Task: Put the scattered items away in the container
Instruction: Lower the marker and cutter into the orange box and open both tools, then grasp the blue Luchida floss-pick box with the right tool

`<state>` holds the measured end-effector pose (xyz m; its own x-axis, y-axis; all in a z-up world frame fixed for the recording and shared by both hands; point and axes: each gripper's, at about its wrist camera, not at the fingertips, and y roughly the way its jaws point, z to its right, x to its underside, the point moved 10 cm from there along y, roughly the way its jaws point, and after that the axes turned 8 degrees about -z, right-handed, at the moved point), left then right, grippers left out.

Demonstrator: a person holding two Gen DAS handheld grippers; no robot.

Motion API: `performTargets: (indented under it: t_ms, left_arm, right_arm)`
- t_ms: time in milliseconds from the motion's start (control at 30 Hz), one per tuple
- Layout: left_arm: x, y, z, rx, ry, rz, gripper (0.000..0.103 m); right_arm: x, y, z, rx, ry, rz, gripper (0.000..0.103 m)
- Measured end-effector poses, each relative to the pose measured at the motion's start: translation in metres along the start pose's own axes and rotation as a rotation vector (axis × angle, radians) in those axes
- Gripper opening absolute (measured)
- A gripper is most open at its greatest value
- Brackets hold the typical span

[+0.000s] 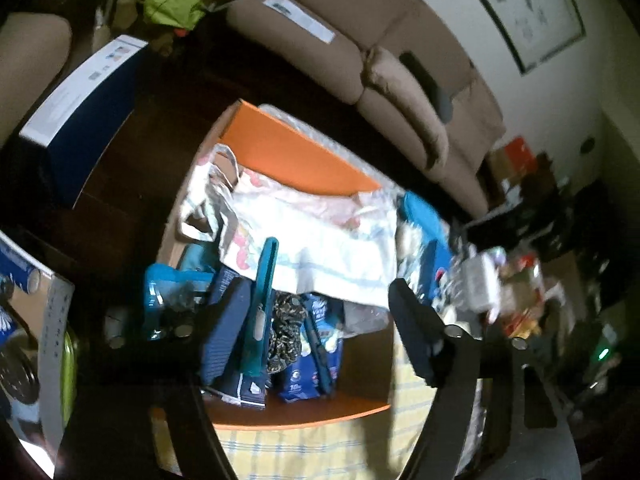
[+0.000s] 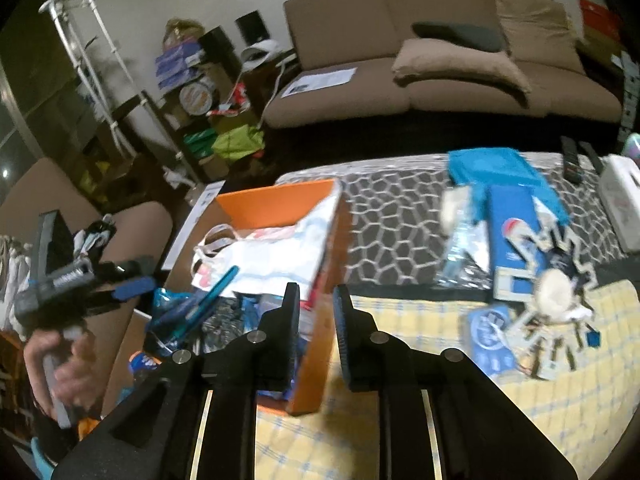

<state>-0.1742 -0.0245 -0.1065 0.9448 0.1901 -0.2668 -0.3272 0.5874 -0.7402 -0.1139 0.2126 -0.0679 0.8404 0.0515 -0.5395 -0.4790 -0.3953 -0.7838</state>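
Note:
An orange box (image 1: 304, 160) (image 2: 320, 344) stands on the table and holds a white tote bag (image 1: 316, 236) (image 2: 280, 252), a teal pen-like tool (image 1: 262, 300) (image 2: 208, 304), a leopard scrunchie (image 1: 286, 332) and blue tissue packs (image 1: 304, 376). My left gripper (image 1: 316, 320) is open above the box, with the teal tool beside its left finger. My right gripper (image 2: 316, 300) is open and empty over the box's right wall. Scattered items lie to the right: a blue toothpaste box (image 2: 516, 240), a teal cloth (image 2: 496, 172), a blue packet (image 2: 490, 336), a round brush (image 2: 556, 292).
A brown sofa (image 2: 440, 60) stands behind the table. A white tissue box (image 2: 620, 200) and remotes (image 2: 572, 160) sit at the far right. A blue-and-white carton (image 1: 80, 112) lies left of the box. The person's hand (image 2: 60, 364) holds the left gripper.

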Motion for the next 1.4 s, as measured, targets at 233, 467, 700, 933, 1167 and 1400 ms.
performTargets:
  t_ms: [233,467,700,933,1167,1400]
  left_arm:
    - [0.013,-0.004,0.025,-0.073,0.105,0.026,0.072]
    - [0.048,0.022,0.065,-0.076,0.209,-0.036,0.073]
    - [0.067,0.03,0.074,-0.096,0.228,-0.07,0.073]
    - [0.062,0.033,0.063,-0.148,0.212,-0.061,0.073]
    - [0.06,0.035,0.065,-0.191,0.24,-0.055,0.073]
    - [0.058,0.032,0.069,-0.208,0.253,-0.025,0.073]
  right_arm:
    - [0.029,-0.035,0.076,0.07,0.118,0.002,0.019]
    - [0.07,-0.066,0.134,0.148,0.22,-0.025,0.031]
    - [0.12,-0.012,0.133,0.209,0.131,-0.226,0.058]
    - [0.102,0.064,0.15,0.342,0.075,-0.284,0.083]
    - [0.086,0.114,0.166,0.429,0.065,-0.328,0.071]
    - [0.118,0.107,0.154,0.369,0.085,-0.354,0.063]
